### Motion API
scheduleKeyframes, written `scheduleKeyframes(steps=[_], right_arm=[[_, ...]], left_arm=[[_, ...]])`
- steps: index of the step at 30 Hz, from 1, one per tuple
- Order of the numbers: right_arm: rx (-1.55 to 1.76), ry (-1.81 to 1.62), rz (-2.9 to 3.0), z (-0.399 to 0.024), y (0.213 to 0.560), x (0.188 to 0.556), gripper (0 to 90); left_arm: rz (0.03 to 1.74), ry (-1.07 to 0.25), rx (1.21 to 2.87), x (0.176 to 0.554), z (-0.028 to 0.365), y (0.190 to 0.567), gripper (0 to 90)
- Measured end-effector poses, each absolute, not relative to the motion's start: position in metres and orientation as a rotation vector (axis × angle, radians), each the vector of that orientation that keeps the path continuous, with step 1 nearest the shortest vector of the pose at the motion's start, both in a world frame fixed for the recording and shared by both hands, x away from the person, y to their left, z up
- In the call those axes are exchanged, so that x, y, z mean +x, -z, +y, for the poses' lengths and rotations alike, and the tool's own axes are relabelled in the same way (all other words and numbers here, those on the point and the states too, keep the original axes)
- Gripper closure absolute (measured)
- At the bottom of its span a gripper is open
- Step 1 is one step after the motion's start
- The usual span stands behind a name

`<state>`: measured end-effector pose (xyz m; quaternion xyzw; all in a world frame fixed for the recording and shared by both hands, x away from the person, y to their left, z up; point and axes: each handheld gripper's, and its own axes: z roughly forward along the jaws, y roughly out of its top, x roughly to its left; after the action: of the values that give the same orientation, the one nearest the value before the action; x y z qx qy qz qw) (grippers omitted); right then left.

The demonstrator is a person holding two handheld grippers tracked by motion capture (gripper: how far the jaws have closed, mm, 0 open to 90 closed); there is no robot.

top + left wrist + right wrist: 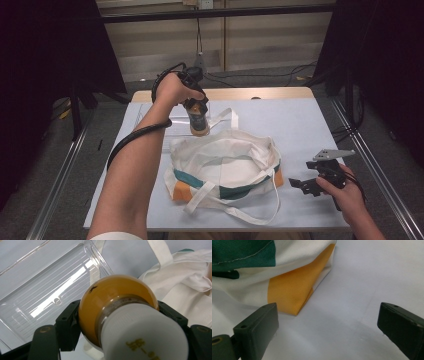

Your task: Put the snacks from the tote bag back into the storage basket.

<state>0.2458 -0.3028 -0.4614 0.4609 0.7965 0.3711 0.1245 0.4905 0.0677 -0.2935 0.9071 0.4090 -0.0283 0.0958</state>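
An orange bottle is held clamped in the left gripper above the tote bag's far rim, to be lowered inside next, while the right gripper is kept wide open and empty.

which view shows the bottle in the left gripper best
The left gripper view: the bottle sits close up, amber body and white cap clamped between the black jaws. The high view shows it small under the left gripper, above the tote bag. The right gripper view looks at the bag's corner instead.
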Motion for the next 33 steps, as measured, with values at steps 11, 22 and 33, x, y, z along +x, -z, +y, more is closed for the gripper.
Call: scheduleKeyframes(steps=[11, 22, 33], right_arm=[[1.341, -1.084, 2.324, -0.303, 0.461, 0.246, 3.5], [1.342, -1.083, 2.332, -0.302, 0.462, 0.246, 3.5], [1.341, -1.078, 2.333, -0.302, 0.462, 0.246, 3.5]], left_arm=[[1.228, 0.112, 2.679, 0.491, 0.068, 0.301, 29.8], [1.230, 0.110, 2.689, 0.491, 0.068, 0.305, 29.8], [1.223, 0.119, 2.699, 0.492, 0.069, 0.309, 29.8]])
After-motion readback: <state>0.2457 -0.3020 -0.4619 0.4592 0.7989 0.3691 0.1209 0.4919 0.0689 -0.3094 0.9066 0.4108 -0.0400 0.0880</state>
